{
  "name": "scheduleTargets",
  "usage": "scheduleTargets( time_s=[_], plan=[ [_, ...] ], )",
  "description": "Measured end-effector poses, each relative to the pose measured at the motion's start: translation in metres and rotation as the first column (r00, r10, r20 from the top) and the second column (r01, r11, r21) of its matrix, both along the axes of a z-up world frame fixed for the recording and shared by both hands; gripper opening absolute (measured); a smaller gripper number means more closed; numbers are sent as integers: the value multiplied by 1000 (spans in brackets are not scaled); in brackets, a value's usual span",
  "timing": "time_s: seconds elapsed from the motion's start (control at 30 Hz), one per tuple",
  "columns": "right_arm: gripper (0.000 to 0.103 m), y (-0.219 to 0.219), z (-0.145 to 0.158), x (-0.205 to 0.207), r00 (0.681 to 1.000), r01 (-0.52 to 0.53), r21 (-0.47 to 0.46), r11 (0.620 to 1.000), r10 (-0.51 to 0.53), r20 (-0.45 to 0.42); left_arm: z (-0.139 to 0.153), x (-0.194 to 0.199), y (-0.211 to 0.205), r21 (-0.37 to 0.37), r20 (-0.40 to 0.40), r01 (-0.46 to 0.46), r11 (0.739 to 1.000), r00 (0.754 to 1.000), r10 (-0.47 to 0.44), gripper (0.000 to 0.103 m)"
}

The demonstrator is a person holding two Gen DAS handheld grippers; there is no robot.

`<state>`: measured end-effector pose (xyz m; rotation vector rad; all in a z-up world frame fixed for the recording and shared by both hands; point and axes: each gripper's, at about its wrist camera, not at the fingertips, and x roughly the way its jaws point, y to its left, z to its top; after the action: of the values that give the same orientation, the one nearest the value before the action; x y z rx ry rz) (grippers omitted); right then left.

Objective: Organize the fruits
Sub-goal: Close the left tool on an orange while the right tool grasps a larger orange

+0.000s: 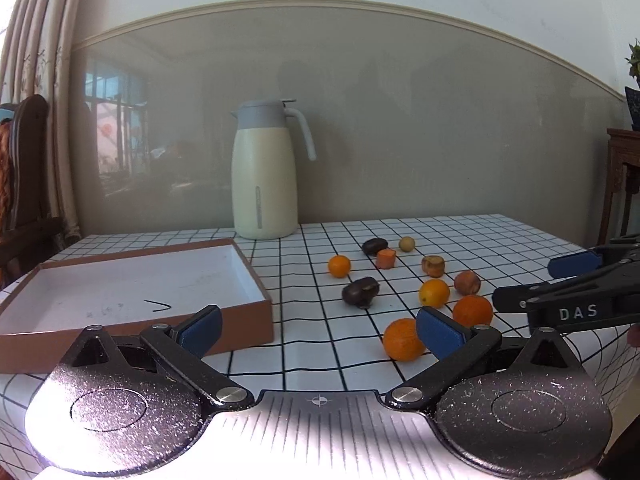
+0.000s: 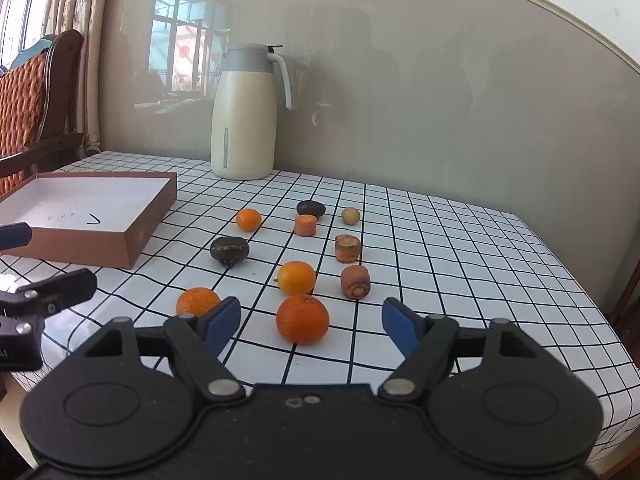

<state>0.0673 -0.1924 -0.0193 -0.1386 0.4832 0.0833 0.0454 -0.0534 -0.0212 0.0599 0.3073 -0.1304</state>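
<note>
The left gripper hovered low over the near part of the table, its blue pads spread wide with nothing between them. Just beside its right pad lay an orange, partly hidden behind that pad. A second orange sat slightly farther and to the right, with a smaller yellow-orange citrus just beyond it.

The right gripper was also wide open and empty. Straight ahead of it, between the lines of its two pads and very near them, sat the large orange. Another orange lay at the left, partly behind the left pad. Beyond these were the yellow-orange citrus, a small tangerine, three carrot pieces, two dark brown fruits and a small yellowish round fruit, all scattered apart on the checked tablecloth.

An open brown box with a white inside stood at the left of the table, well apart from the fruits. A cream thermos jug stood at the far edge against the wall.
</note>
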Motion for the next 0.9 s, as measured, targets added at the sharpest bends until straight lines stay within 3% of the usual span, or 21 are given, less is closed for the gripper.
scheduleTargets(
  time_s=[0.03, 0.07, 0.13, 0.33, 0.47, 0.63, 0.8, 0.83, 0.87, 0.9],
  plan=[
    [64, 0, -4, 4, 1000, 0, -9, 1000, 0, -8, -4, 4, -5, 0, -13, 14, 1000, 1000, -14, 98],
    [62, 0, -9, 8, 1000, 0, -14, 1000, 0, -18, -8, 8, -9, 4, -30, 21, 1000, 999, -21, 83],
    [59, 0, -15, 14, 1000, 0, -22, 1000, -1, -27, -16, 18, -17, 4, -75, 40, 999, 996, -40, 75],
    [57, -1, -26, 37, 998, -13, -7, 1000, 12, -56, -28, 34, -34, -1, -106, 76, 997, 991, -75, 75],
    [45, -4, -33, 46, 997, -5, 1, 1000, 5, -78, -35, 42, -41, -7, -130, 80, 997, 988, -80, 75],
    [44, -13, -34, 52, 996, -14, 42, 999, 17, -85, -39, 54, -44, -15, -140, 93, 996, 986, -95, 75],
    [33, -21, -38, 64, 991, -44, 126, 991, 60, -121, -41, 62, -51, -24, -137, 126, 992, 982, -128, 73],
    [34, -22, -38, 65, 990, -47, 140, 989, 65, -123, -41, 65, -53, -25, -141, 138, 990, 980, -140, 63],
    [33, -22, -38, 65, 990, -47, 143, 989, 65, -122, -42, 67, -55, -25, -151, 149, 989, 977, -151, 44],
    [33, -22, -38, 65, 991, -46, 147, 988, 64, -121, -43, 70, -56, -32, -164, 155, 987, 974, -159, 40]
  ],
)
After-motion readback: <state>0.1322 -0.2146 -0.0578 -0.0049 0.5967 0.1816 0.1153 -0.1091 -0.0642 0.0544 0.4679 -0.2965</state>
